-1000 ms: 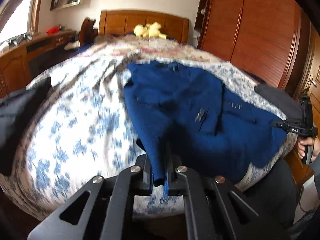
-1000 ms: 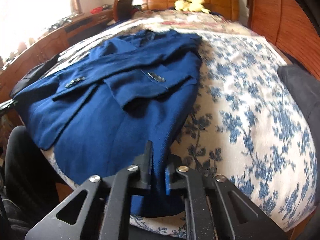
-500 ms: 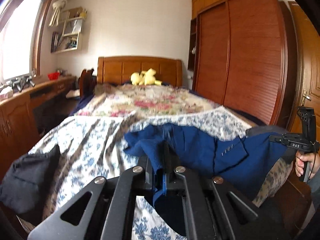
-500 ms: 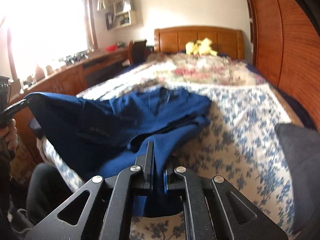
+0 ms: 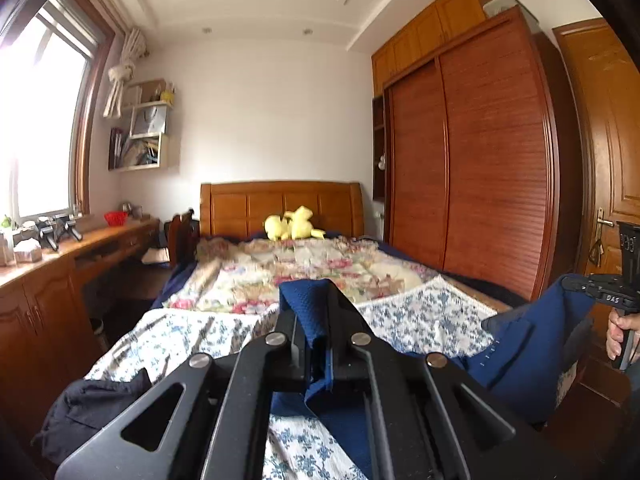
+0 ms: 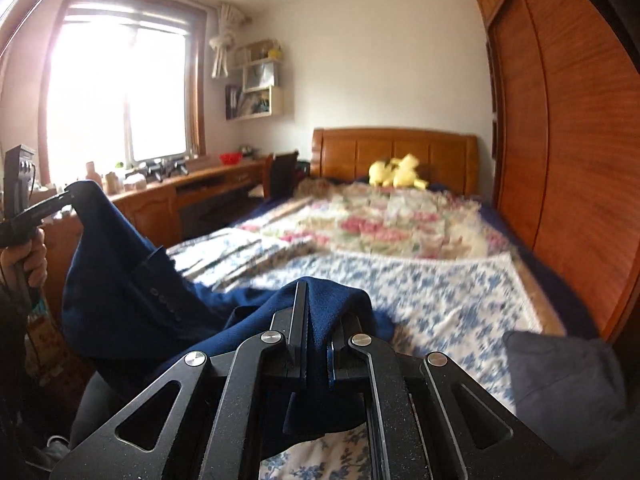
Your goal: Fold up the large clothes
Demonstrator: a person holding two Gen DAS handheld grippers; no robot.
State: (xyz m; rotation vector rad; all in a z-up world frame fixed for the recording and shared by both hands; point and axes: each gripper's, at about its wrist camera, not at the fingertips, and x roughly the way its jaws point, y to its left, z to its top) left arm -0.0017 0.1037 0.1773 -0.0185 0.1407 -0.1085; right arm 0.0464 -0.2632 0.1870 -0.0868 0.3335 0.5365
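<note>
**Blue jacket held up by both grippers over the bed**

Left wrist view: the left gripper is clenched on a fold of the navy textured jacket, which sags toward the right gripper above the floral bedspread.

Right wrist view: the right gripper pinches the jacket; its buttoned sleeve droops.

The bed wears a blue-and-white floral cover at the near end and a pink floral quilt farther back. Yellow plush toys sit against the wooden headboard. A dark garment lies at one near corner, a grey cushion at the other.
</note>
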